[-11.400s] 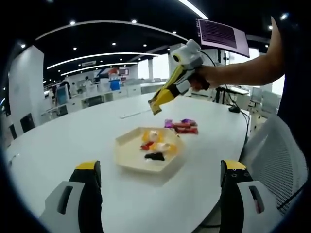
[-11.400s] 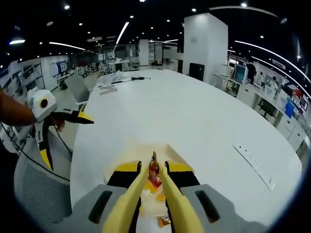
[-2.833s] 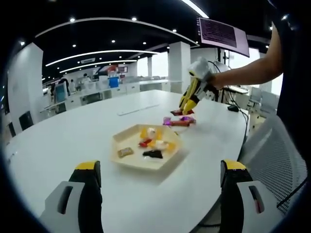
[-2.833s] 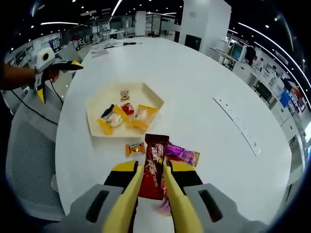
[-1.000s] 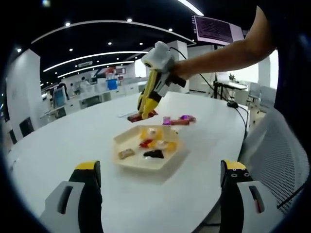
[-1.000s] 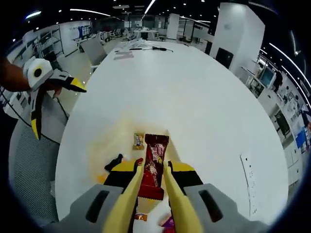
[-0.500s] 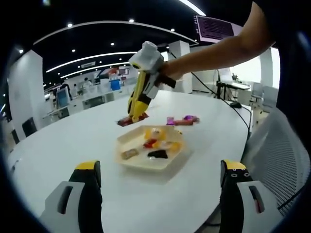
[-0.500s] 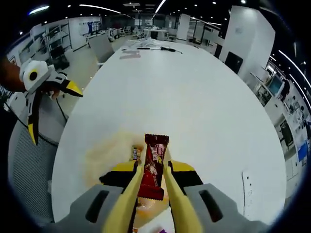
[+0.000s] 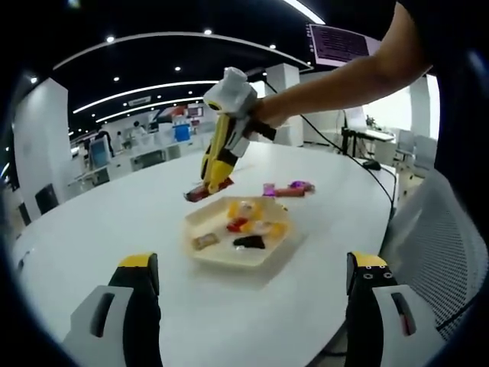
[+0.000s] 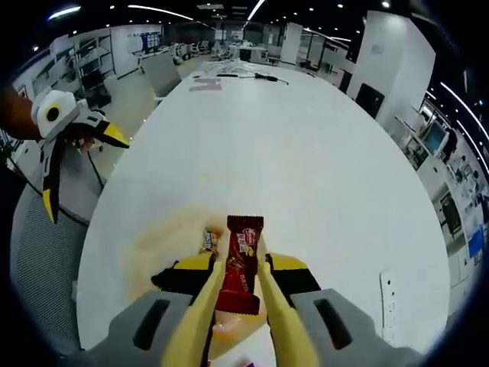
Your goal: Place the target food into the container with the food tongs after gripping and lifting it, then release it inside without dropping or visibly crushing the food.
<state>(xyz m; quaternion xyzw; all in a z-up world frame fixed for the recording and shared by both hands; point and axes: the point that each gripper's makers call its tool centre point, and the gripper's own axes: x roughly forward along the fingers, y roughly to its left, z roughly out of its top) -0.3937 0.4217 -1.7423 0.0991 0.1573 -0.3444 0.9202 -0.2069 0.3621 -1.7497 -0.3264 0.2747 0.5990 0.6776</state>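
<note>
My right gripper point(image 10: 238, 269) is shut on a dark red snack packet point(image 10: 240, 260), holding it in the air above the cream hexagonal tray point(image 10: 164, 237). In the left gripper view that same right gripper point(image 9: 211, 180) hangs over the tray's point(image 9: 205, 258) far left side with the red packet point(image 9: 200, 192) at its tips. The tray holds several wrapped sweets point(image 9: 248, 227). More packets point(image 9: 289, 188) lie on the table behind the tray. My left gripper point(image 9: 252, 264) is open wide, low at the near table edge, and appears as a yellow-tipped tool point(image 10: 63, 145) in the right gripper view.
The round white table point(image 10: 306, 160) stretches far beyond the tray. A grey mesh chair point(image 9: 443, 252) stands at the table's right edge. A power strip point(image 10: 391, 302) lies on the table. A person's arm point(image 9: 344, 76) reaches across from the upper right.
The right gripper carried the red packet from the pile behind the tray over to the tray and has dipped slightly in the last half second. The left gripper stayed still and open.
</note>
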